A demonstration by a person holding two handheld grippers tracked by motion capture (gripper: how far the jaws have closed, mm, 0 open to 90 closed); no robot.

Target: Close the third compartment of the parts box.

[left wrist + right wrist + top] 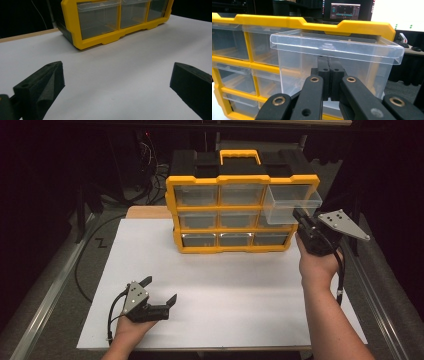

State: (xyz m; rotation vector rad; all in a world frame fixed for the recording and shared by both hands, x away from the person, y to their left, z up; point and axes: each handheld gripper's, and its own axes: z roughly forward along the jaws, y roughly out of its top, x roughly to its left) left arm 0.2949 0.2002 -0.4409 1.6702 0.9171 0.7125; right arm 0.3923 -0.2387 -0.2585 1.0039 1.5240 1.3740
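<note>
A yellow-and-black drawer organizer [242, 181] with several clear drawers stands at the back of the white sheet [225, 285]. Its top right drawer [292, 200] is pulled out toward me. My right gripper [300, 215] is raised against that drawer's front. In the right gripper view the jaws [328, 61] are pressed together, tips against the clear front wall [337, 47]; whether they pinch anything I cannot tell. My left gripper [160, 289] rests low at the front left, open, with only bare sheet between its jaws [116, 75]. The organizer's bottom row [100, 20] lies well ahead of it.
A wooden table edge [147, 211] shows behind the sheet at the left. A black cable [80, 265] curls on the grey surface left of the sheet. Metal rails run along both sides. A lit monitor [344, 11] stands behind the organizer.
</note>
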